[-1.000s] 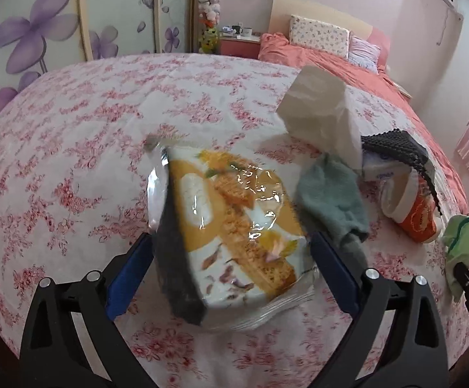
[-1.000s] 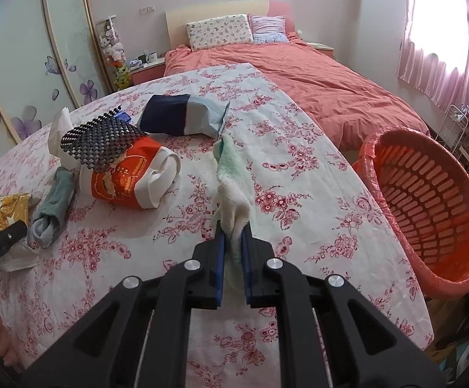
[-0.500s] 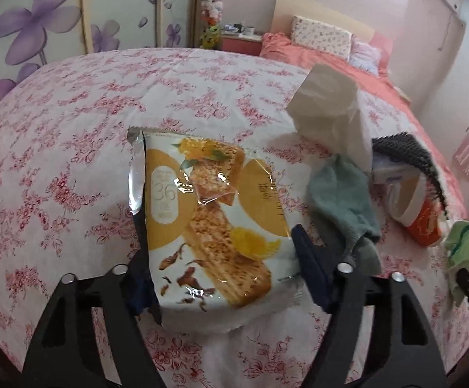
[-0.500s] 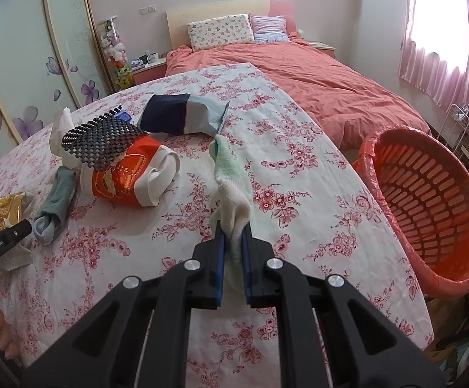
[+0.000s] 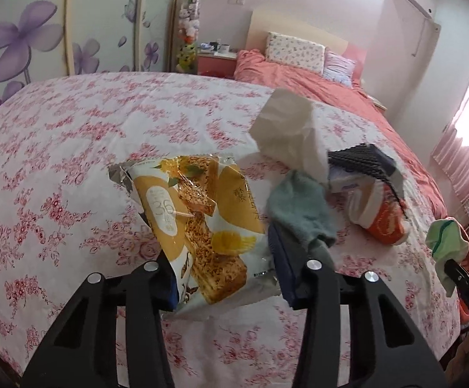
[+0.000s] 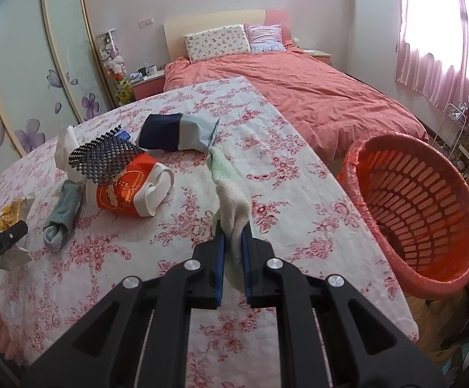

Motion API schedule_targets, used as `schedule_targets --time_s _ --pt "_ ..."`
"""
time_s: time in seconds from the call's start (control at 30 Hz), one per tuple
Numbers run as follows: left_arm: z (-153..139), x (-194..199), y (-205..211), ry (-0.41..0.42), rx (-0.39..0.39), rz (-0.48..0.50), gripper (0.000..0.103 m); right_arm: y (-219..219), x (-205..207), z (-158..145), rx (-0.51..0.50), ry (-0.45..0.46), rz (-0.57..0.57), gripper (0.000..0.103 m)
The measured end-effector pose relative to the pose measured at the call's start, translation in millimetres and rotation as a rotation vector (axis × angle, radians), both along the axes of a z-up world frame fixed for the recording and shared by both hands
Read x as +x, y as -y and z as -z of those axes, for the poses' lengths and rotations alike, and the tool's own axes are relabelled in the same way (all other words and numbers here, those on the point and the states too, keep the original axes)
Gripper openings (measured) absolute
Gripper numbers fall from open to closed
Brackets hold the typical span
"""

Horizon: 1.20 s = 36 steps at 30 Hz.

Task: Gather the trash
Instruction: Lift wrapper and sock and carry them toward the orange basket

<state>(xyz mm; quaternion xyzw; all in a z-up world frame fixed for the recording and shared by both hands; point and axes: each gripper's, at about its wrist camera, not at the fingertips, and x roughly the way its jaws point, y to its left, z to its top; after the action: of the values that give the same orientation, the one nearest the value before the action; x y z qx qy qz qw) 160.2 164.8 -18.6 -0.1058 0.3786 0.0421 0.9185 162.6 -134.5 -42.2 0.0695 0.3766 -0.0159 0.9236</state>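
A yellow-and-white snack wrapper (image 5: 202, 226) lies on the floral tablecloth (image 5: 73, 161), its near end between the pads of my left gripper (image 5: 224, 268). The jaws are closing, both blue pads touch its edges, and the wrapper buckles upward. In the right wrist view the same wrapper (image 6: 11, 216) sits at the far left. My right gripper (image 6: 233, 239) is shut on a pale green-and-white sock (image 6: 231, 200) that stands up from the jaws. An orange-red slatted basket (image 6: 422, 213) stands on the floor off the table's right edge.
A tipped orange cup (image 6: 131, 190), a black mesh mat (image 6: 105, 158), a grey-green sock (image 6: 61, 216), a navy and light-blue pouch (image 6: 176, 132) and a white crumpled bag (image 5: 289, 129) lie mid-table. A bed with a coral cover (image 6: 299, 97) stands behind.
The left jaws have closed in from wide open onto the wrapper, which has narrowed and buckled between them. The right gripper and its sock have stayed put.
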Motion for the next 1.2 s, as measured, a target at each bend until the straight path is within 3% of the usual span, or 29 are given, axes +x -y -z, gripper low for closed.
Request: schedule_targets --time_s 0.3,0.67,1.2 --pt "-29 -10 29 0.065 0.002 0.079 0.046 17 -11 -15 0.016 0.040 0.018 0.010" --pt "-68 -16 110 0.151 -0.003 0.293 0.046 58 -29 -41 0.033 0.109 0.081 0.010" --pt "-72 -9 230 0.184 -0.032 0.577 0.046 152 -61 -63 0.042 0.197 0.249 0.010"
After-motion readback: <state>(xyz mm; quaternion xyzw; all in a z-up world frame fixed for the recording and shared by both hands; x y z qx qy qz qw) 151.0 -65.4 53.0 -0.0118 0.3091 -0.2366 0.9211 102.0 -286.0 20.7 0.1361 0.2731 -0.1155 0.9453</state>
